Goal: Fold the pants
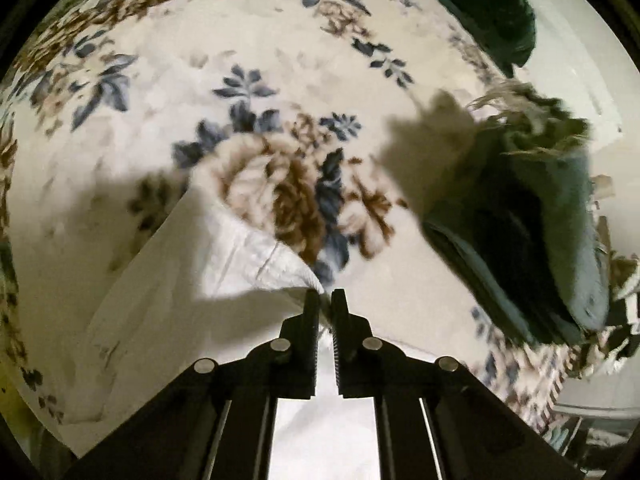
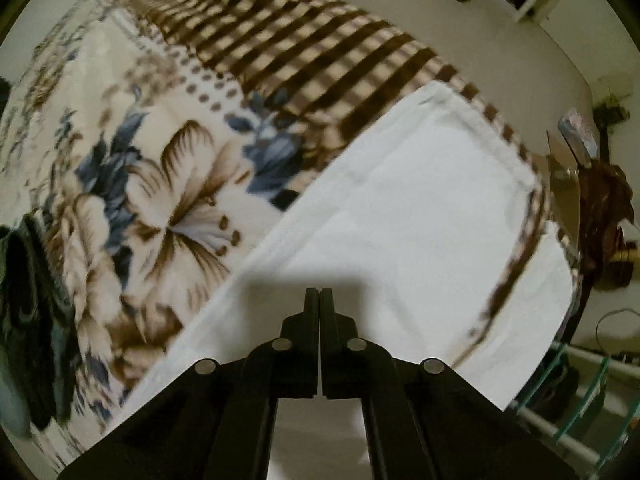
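Observation:
The white pants (image 1: 168, 280) lie on a floral blanket (image 1: 260, 60). In the left wrist view my left gripper (image 1: 325, 300) is shut on a lifted edge of the white fabric, which hangs between its jaws. In the right wrist view the white pants (image 2: 400, 216) stretch flat across the blanket (image 2: 160, 184) toward the bed's edge, a hemmed end far right. My right gripper (image 2: 320, 300) hovers over the white fabric with its jaws pressed together; no cloth shows between them.
A dark green and teal pile of clothes (image 1: 532, 216) lies right of the left gripper, another dark green garment (image 1: 480, 4) at the back. Dark clothes (image 2: 28, 320) lie left of the right gripper. A brown bag (image 2: 608, 216) and glass shelf (image 2: 580, 392) stand beyond the bed edge.

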Available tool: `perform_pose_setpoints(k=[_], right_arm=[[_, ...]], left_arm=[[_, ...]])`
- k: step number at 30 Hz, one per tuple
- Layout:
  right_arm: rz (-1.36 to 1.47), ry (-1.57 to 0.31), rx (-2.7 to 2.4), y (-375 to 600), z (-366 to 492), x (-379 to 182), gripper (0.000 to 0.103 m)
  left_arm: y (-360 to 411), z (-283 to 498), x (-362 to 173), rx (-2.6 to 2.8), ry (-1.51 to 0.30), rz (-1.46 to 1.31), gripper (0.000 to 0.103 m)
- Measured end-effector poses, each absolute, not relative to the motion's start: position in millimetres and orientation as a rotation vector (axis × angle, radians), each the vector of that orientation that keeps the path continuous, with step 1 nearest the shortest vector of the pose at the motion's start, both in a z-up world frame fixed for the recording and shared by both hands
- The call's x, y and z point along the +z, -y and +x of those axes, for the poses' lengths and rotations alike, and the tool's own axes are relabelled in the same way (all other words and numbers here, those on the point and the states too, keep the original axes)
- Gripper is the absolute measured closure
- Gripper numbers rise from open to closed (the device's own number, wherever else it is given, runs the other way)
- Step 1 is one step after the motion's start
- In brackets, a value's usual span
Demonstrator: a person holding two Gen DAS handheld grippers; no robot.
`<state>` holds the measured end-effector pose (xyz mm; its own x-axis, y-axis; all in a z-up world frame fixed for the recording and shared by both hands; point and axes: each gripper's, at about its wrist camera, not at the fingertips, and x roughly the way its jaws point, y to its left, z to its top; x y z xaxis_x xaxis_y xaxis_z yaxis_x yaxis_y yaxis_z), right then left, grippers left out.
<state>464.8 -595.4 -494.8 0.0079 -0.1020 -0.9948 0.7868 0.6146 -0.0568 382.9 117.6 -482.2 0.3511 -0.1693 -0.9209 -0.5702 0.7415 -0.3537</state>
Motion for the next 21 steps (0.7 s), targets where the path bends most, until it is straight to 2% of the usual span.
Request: perform_pose_setpoints(k=[6,8,9,10,11,12,13,14,15,16,17,21], right_arm=[[0.684,-1.436,-0.597,596,427,-463,0.103],[0.743,-1.442,-0.520,613,428,-461,0.098],[0.769,-1.445,-0.473,611,430,-464,0.089],[0.782,-1.445,-0.447,608,436,-467,0.067],[0.792,-1.441,-0.433,606,444,-470,0.056],[0.805,-1.434,-0.432,606,453,-474,0.039],[0.826,-1.420,-0.437,607,463,-478,0.035],[0.838,-1.418,-0.446,609,474,-485,0.035],[0.836,-1.428,-0.459,611,488,-491,0.035],[0.827,-1.442,-0.487,614,501,-497,0.035],[0.815,-1.459,-0.520,617,512,-505,0.035],[0.749,-1.511,-0.615,624,535,-522,0.035]], left_arm=[[-139,318,-460,0.311,-1.170,-0.744,0.102],[-149,296,-467,0.349,-1.182,-0.791,0.102],[-152,288,-473,0.353,-1.189,-0.835,0.102],[-153,283,-477,0.353,-1.193,-0.896,0.101],[-153,284,-479,0.355,-1.196,-0.934,0.100],[-151,288,-482,0.355,-1.204,-0.960,0.098],[-148,297,-484,0.344,-1.209,-0.984,0.095],[-143,309,-488,0.330,-1.219,-0.997,0.083],[-140,320,-491,0.321,-1.230,-1.004,0.060],[-136,337,-496,0.309,-1.242,-1.015,0.043],[-133,349,-499,0.299,-1.253,-1.016,0.020],[-129,408,-520,0.312,-1.305,-1.027,0.020]])
